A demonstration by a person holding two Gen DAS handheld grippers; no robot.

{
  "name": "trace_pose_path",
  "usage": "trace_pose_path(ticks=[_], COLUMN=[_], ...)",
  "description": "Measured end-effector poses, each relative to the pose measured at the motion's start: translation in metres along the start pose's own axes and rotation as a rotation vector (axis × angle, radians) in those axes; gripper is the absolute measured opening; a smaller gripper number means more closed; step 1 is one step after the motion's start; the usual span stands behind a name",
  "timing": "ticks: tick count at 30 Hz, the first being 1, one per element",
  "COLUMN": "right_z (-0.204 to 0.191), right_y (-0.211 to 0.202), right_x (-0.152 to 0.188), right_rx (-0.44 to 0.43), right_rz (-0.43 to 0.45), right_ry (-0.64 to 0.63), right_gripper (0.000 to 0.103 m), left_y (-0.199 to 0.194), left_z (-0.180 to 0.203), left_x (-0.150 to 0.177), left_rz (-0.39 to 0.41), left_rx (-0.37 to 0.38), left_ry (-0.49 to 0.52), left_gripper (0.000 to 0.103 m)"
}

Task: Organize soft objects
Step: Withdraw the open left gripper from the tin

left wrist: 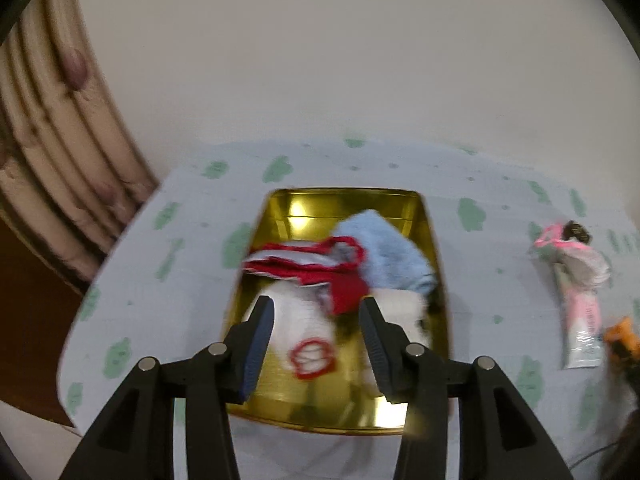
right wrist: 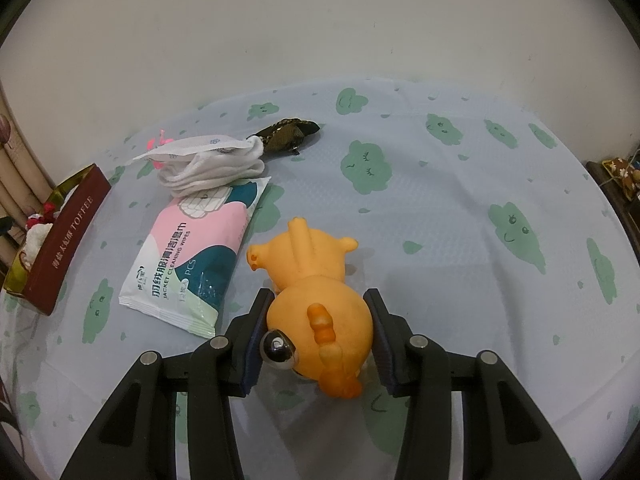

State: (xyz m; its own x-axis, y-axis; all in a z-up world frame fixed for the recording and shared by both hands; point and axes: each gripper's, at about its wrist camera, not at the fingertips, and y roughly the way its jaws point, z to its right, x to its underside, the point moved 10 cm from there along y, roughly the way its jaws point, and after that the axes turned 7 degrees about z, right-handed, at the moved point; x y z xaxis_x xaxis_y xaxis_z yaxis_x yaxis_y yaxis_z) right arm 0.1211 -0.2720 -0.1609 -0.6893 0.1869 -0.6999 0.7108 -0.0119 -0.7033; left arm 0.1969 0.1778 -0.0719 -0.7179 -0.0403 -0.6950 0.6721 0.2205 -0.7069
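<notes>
In the left wrist view a gold tin tray (left wrist: 276, 216) lies on the table and holds a red-and-white cloth (left wrist: 316, 264), a light blue towel (left wrist: 384, 252) and white plush pieces (left wrist: 296, 320). My left gripper (left wrist: 318, 306) hovers open and empty over the tray's near half. In the right wrist view my right gripper (right wrist: 318, 300) is shut on the head of an orange rubber toy animal (right wrist: 316, 280) that lies on the tablecloth.
A wet-wipes pack (right wrist: 192, 252) lies left of the toy, with a white sock bundle (right wrist: 208, 168) and a dark pouch (right wrist: 288, 134) behind it. The tin's maroon side (right wrist: 64, 240) is at the far left. A patterned curtain (left wrist: 52, 140) hangs left of the table.
</notes>
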Motion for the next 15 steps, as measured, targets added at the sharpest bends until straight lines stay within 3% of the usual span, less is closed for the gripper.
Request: trace_pose_path(ticks=[15], right_z=[-0.003], right_y=[-0.004], right_x=[0.000], right_rx=[0.075], right_rz=[-0.016], right_ry=[-0.059], right_gripper=[0.042], left_y=[0.001], left_z=[-0.073], left_x=[0.043], left_rz=[0.066], left_rx=[-0.129], left_ry=[-0.094], left_gripper=[0.049])
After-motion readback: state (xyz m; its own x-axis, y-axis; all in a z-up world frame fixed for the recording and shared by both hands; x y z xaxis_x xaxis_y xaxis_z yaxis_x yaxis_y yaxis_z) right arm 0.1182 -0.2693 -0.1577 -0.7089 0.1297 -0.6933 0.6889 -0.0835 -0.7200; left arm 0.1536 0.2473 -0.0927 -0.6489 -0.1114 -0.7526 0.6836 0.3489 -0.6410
